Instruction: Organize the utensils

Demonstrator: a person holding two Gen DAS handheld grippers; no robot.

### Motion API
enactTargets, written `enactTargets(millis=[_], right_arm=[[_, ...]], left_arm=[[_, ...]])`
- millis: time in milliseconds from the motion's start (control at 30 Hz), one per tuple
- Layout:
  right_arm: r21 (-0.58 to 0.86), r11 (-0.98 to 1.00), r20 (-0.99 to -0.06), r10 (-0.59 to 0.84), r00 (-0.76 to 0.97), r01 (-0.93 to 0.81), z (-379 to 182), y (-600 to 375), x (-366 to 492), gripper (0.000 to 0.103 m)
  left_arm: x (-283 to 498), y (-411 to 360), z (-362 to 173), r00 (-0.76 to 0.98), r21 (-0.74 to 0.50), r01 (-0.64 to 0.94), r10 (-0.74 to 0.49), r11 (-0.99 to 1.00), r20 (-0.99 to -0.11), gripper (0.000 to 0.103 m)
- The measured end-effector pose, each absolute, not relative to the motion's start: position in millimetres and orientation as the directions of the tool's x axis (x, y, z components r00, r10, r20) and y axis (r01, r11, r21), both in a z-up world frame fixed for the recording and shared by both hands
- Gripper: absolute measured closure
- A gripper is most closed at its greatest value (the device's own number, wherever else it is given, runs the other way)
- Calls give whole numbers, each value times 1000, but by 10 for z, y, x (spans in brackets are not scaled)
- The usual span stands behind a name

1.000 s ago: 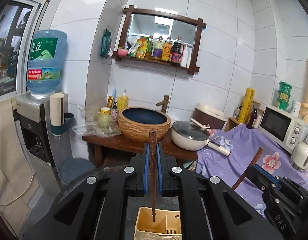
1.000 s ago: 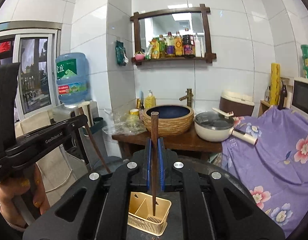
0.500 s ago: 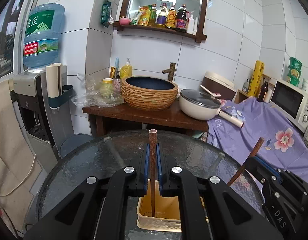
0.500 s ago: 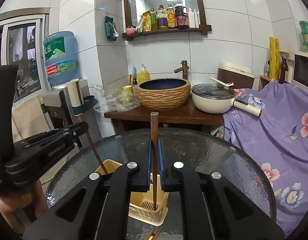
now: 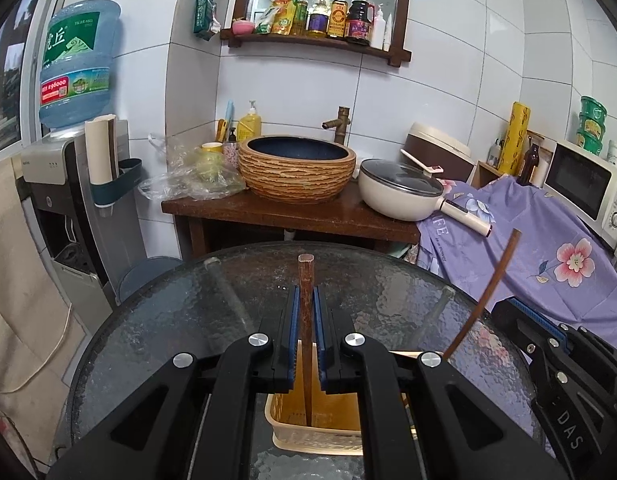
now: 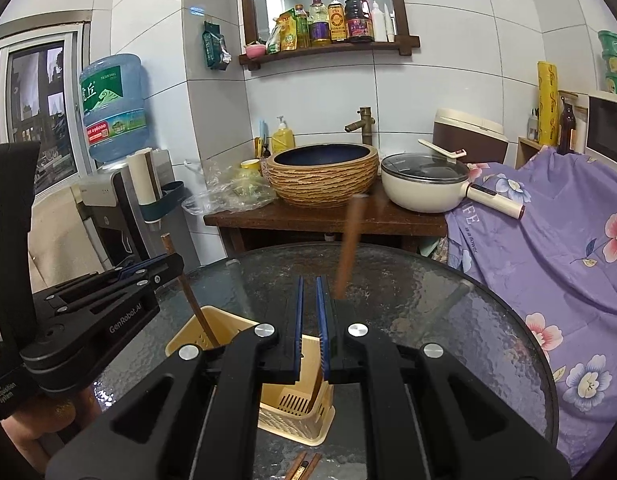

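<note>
A yellow slotted utensil holder (image 5: 308,420) (image 6: 292,408) stands on the round glass table (image 5: 180,340) (image 6: 448,320). My left gripper (image 5: 304,308) is shut on a brown chopstick (image 5: 306,280), held upright with its lower end inside the holder. It also shows in the right wrist view (image 6: 188,292). My right gripper (image 6: 310,292) has its jaws slightly apart and empty. A second chopstick (image 6: 348,248), blurred, leans free to the right of the right gripper's fingers, with its lower end in the holder (image 6: 316,388). It shows in the left wrist view (image 5: 484,292).
More chopstick ends (image 6: 304,466) lie on the glass in front of the holder. Behind the table stand a wooden counter (image 5: 292,212) with a woven basin (image 5: 296,168) and a cream pan (image 5: 400,192), a water dispenser (image 5: 68,160), and a purple flowered cloth (image 5: 548,248).
Both grippers have lowered over the holder. My right gripper has opened and let go of its chopstick, which now tips to the right. My left gripper still holds its chopstick.
</note>
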State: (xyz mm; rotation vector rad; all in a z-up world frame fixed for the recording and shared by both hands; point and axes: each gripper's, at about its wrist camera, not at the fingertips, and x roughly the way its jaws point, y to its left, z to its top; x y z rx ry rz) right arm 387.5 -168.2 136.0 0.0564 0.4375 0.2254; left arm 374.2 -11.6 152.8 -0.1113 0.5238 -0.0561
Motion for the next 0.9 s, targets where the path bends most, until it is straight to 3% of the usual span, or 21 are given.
enactTargets(millis=[67,100,133,167,200,233,300,333,467,600,900], right_arm=[[102,973,-413,229,882,-205,1350,-1683,3879,95],[99,973,-407,229,884,-207,1348,-1687,3870,95],[90,974,-405,228,886,-209,1347,-1681,3857,95],[83,974,-404,227,886,-211,1346,-1676,3849,95],[74,974,-404,225,887,-213,1348,-1664,3841,90],[67,975,-405,222,887,-213,1349,-1656,3831,84],[74,975,-390,221,894,-208,1352,-1681,3777,40],[77,976,-374,216,902,-202,1360,-1703,3745,36],[71,982,-367,188,911,-174,1346,-1789,3569,36],[92,983,-420,181,890,-156,1205,-1922,3373,34],[65,982,-587,182,789,-178,413,-1880,2877,34]], left_arm=[[3752,-113,1523,863,-118,22,-79,993,-499,89],[3746,-112,1526,865,-115,24,-78,993,-496,78],[3741,-112,1530,867,-115,25,-79,993,-492,61],[3713,-100,1547,876,-115,25,-77,993,-477,51],[3687,-96,1564,884,-114,24,-75,993,-461,41],[3644,-83,1591,895,-116,23,-72,993,-440,38],[3583,-83,1636,904,-117,28,-75,993,-420,31],[3555,-78,1661,906,-118,34,-81,992,-415,25],[3349,18,1728,924,-88,6,-39,996,-380,7],[3122,200,1603,919,-81,-36,1,996,-394,6],[2695,329,814,817,-16,8,-16,1000,-576,6]])
